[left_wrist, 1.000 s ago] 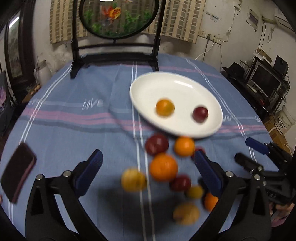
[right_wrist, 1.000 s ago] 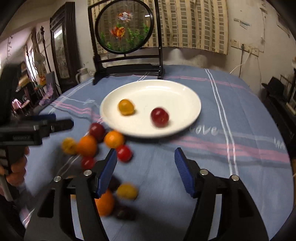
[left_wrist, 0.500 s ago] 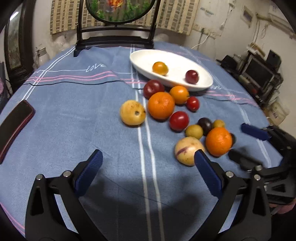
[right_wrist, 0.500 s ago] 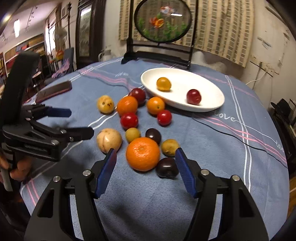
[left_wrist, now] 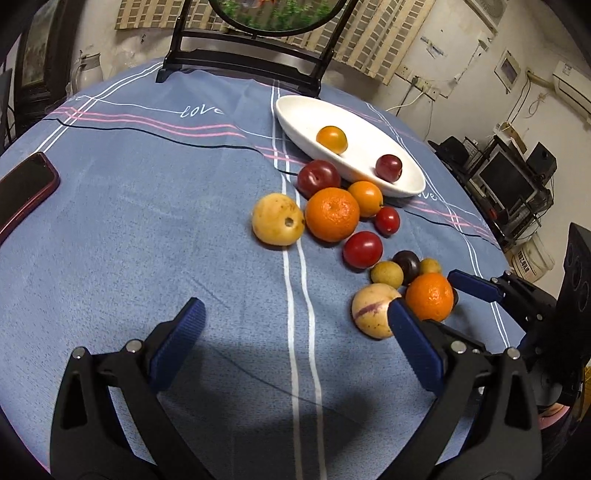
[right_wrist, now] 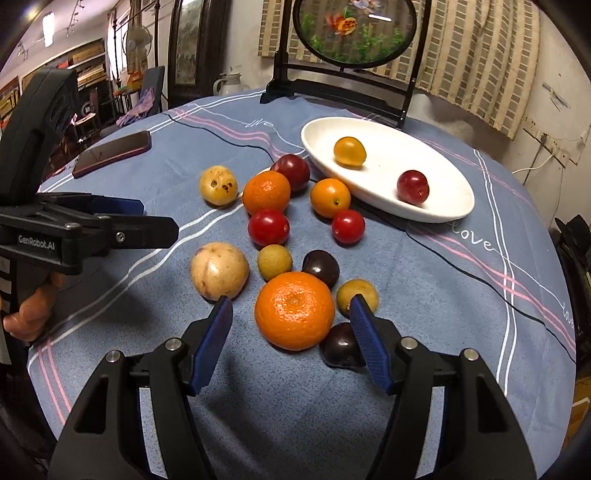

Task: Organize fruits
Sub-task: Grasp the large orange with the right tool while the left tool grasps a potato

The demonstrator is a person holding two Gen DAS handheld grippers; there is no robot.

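Observation:
Several loose fruits lie on the blue tablecloth. My right gripper (right_wrist: 291, 328) is open, its jaws on either side of a large orange (right_wrist: 294, 311) without touching it; the orange also shows in the left wrist view (left_wrist: 430, 296). A dark plum (right_wrist: 341, 350) lies by its right finger. My left gripper (left_wrist: 293, 332) is open and empty over bare cloth, a pale striped fruit (left_wrist: 373, 310) beside its right finger. A white oval plate (right_wrist: 388, 168) holds a yellow-orange fruit (right_wrist: 349, 151) and a red plum (right_wrist: 413, 186).
A dark phone (left_wrist: 22, 194) lies at the table's left. A black stand with a round fish picture (right_wrist: 354, 33) stands behind the plate. A second orange (left_wrist: 331, 213), red tomatoes and small yellow fruits sit between plate and grippers. Shelves with electronics (left_wrist: 509, 177) stand to the right.
Both grippers have pulled back and dropped lower toward the table's near side. The right gripper now brackets the large orange. The fruits have not moved.

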